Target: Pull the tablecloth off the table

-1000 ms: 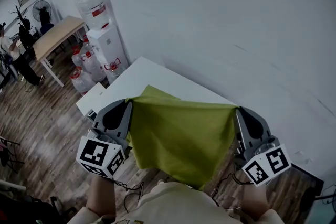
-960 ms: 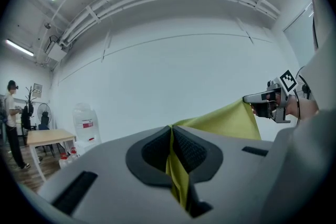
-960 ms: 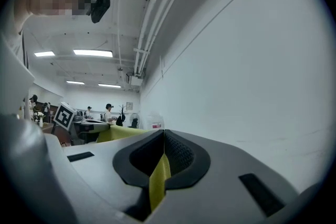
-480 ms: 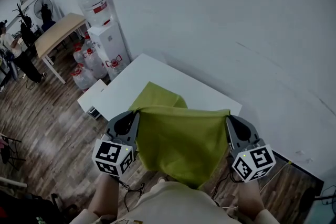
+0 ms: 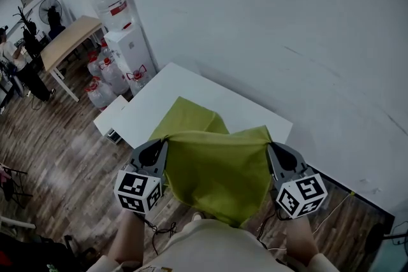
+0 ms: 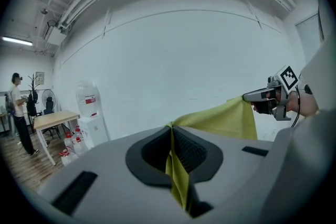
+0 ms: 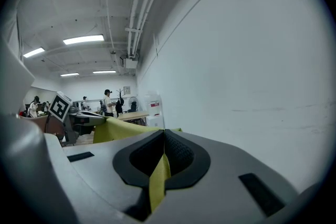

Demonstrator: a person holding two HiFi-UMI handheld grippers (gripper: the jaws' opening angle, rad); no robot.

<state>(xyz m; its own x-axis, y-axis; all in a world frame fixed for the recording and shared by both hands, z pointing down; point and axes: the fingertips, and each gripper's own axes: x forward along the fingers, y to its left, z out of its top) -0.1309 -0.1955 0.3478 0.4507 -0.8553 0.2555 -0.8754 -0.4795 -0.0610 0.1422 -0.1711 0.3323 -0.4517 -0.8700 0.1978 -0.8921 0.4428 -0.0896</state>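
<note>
Your left gripper [image 5: 162,144] has its jaws pressed together on one corner of the green tablecloth [image 5: 217,169], with a fold of the fabric pinched between the pads. Your right gripper [image 5: 270,148] pinches the other corner the same way. The cloth's top edge runs stretched between the two grippers, and the rest drapes down toward you. Its far end lies on the white table [image 5: 159,99]. A water dispenser [image 5: 131,51] stands by the wall, far left of the table.
</note>
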